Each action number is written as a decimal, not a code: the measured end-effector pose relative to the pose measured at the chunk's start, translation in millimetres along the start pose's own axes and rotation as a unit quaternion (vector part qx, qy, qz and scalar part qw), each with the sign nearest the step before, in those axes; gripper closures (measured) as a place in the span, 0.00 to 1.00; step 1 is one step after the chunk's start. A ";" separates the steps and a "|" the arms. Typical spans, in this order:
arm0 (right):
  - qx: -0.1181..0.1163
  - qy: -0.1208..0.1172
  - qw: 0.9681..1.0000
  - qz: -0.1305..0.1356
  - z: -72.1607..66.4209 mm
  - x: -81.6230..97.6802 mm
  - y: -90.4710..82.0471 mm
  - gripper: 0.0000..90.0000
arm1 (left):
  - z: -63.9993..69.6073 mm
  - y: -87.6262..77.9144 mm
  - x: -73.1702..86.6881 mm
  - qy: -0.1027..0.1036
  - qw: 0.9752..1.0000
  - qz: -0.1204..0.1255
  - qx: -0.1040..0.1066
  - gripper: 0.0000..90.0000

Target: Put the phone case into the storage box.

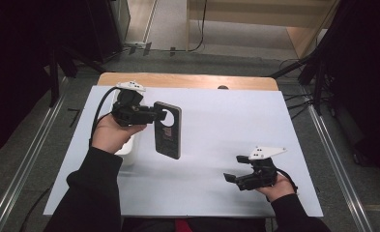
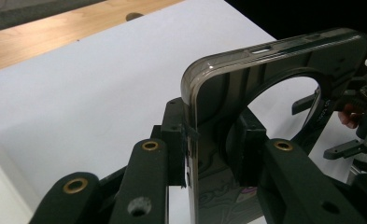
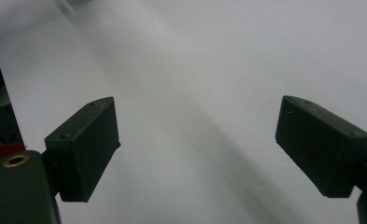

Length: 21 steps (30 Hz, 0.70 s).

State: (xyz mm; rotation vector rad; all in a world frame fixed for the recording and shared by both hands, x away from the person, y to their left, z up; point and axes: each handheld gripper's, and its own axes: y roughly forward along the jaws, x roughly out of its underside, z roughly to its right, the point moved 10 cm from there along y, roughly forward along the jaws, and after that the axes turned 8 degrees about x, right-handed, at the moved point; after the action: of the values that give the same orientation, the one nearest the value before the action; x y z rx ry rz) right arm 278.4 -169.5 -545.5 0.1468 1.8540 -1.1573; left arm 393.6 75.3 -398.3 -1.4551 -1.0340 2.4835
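Lettering on the dark translucent phone case (image 1: 168, 129) too blurred to read.
Left gripper (image 1: 154, 116) clamped on case's top edge beside round camera cutout, holding it above white table sheet (image 1: 216, 125); right gripper (image 1: 237, 169) jaws apart, empty.

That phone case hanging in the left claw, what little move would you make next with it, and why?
Probably bring the phone case across toward the right claw. The left claw pinches only the case's top end, so the case hangs above the white sheet, while the right claw waits open and empty low over the sheet, well placed to take the free end.
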 end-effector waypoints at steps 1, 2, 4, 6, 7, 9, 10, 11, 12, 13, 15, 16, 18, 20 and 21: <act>0.000 -0.001 1.000 -0.001 -0.1 0.5 -0.1 0.14 | -1.5 -2.3 -0.5 -0.001 1.000 0.002 -0.002 0.79; -0.002 0.000 1.000 -0.001 -0.6 0.8 -0.2 0.14 | -2.5 -4.0 -0.8 -0.002 1.000 0.002 -0.002 0.79; -0.001 0.000 1.000 -0.002 -0.5 1.1 -0.2 0.14 | -4.2 -6.7 -1.5 -0.003 1.000 0.004 -0.002 0.79; -0.002 0.002 1.000 -0.003 -0.9 1.4 -0.3 0.14 | -6.1 -9.4 -2.2 -0.005 1.000 0.006 -0.004 0.79; -0.001 0.001 1.000 -0.002 -0.6 1.3 -0.4 0.14 | -7.3 -11.1 -2.5 -0.004 1.000 0.006 -0.005 0.79; -0.001 0.001 1.000 -0.003 -0.9 1.6 -0.5 0.14 | -8.9 -13.6 -3.3 -0.007 1.000 0.009 -0.006 0.78; -0.002 0.002 1.000 -0.004 -1.0 1.9 -0.6 0.14 | -10.0 -15.3 -3.7 -0.008 1.000 0.009 -0.008 0.79; -0.002 0.002 1.000 -0.003 -0.9 1.8 -0.3 0.14 | -10.5 -16.2 -3.9 -0.008 1.000 0.010 -0.008 0.79; -0.003 0.002 1.000 -0.003 -1.1 1.9 -0.2 0.14 | -11.5 -17.7 -4.1 -0.008 1.000 0.011 -0.010 0.79; -0.003 0.002 1.000 -0.004 -1.5 2.1 -0.1 0.14 | -12.4 -19.0 -4.5 -0.010 1.000 0.013 -0.011 0.79; -0.004 -0.001 1.000 -0.004 -1.8 2.3 0.1 0.14 | -14.4 -22.2 -4.7 -0.011 1.000 0.015 -0.014 0.78; -0.004 -0.002 1.000 -0.003 -1.9 2.2 0.4 0.14 | -15.3 -23.7 -4.5 -0.011 1.000 0.014 -0.015 0.79; -0.005 0.000 1.000 -0.005 -2.8 2.4 0.5 0.14 | -16.4 -26.2 -5.0 -0.013 1.000 0.016 -0.016 0.78; -0.005 0.000 1.000 -0.006 -3.2 2.5 0.6 0.14 | -17.8 -28.8 -6.3 -0.017 0.999 0.023 -0.017 0.78; -0.005 0.000 1.000 -0.005 -3.4 2.4 0.7 0.14 | -18.3 -29.7 -6.5 -0.018 0.999 0.023 -0.019 0.78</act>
State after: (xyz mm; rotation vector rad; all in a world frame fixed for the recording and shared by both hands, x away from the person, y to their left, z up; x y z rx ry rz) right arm 275.3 -167.4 -547.3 0.1305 1.8621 -1.1541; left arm 404.2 105.0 -381.9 -1.4670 -1.0707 2.5438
